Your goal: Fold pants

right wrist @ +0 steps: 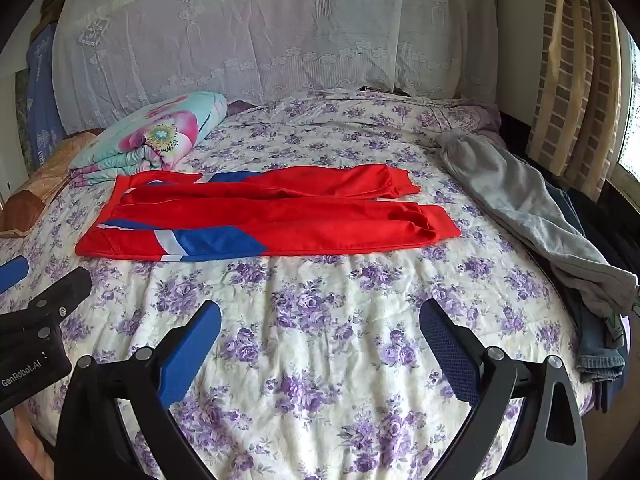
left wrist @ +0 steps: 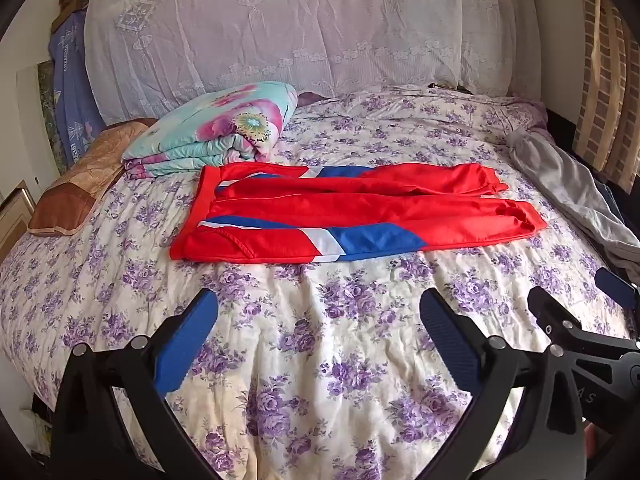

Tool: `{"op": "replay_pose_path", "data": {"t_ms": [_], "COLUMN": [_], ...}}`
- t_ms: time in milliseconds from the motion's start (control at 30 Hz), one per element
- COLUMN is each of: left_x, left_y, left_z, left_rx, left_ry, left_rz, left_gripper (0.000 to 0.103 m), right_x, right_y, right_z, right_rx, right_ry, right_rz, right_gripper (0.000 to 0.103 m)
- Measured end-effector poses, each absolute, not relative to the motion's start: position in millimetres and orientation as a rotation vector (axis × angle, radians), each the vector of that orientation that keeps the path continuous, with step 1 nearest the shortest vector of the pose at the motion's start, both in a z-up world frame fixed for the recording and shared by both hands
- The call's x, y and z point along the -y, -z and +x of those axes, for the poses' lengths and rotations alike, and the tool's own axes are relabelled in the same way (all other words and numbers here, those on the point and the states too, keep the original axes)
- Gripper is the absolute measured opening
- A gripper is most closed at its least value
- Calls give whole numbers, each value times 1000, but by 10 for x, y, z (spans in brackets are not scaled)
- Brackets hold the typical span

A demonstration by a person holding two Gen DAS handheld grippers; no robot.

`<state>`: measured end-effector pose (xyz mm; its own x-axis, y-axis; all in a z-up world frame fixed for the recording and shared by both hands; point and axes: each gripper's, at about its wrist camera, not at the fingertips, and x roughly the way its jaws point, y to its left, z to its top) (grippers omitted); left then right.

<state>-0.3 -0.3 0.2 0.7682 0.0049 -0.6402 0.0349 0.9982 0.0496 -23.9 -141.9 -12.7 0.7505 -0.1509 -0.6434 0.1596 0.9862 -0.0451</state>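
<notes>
Red pants with blue and white stripes lie flat across the bed, waistband at the left, both legs stretched to the right; they also show in the right wrist view. My left gripper is open and empty, above the bedspread in front of the pants. My right gripper is open and empty too, in front of the pants. The right gripper's fingers show at the right edge of the left wrist view. The left gripper's fingers show at the left edge of the right wrist view.
The bed has a cream bedspread with purple flowers. A folded floral quilt and a brown pillow lie at the back left. Grey clothing and jeans lie along the right edge. A lace cover hangs behind.
</notes>
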Motion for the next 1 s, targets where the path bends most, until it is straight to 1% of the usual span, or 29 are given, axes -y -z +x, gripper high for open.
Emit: {"op": "replay_pose_path", "data": {"t_ms": [1000], "left_x": [-22], "left_y": [72], "left_z": [44], "left_rx": [-708], "left_ry": [15], "left_rz": [57], "left_gripper": [98], "right_x": [1383], "right_y": [171], "right_z": [-214], "right_rx": [-708], "right_ry": [169], "right_rz": [15], "right_gripper": [100]}}
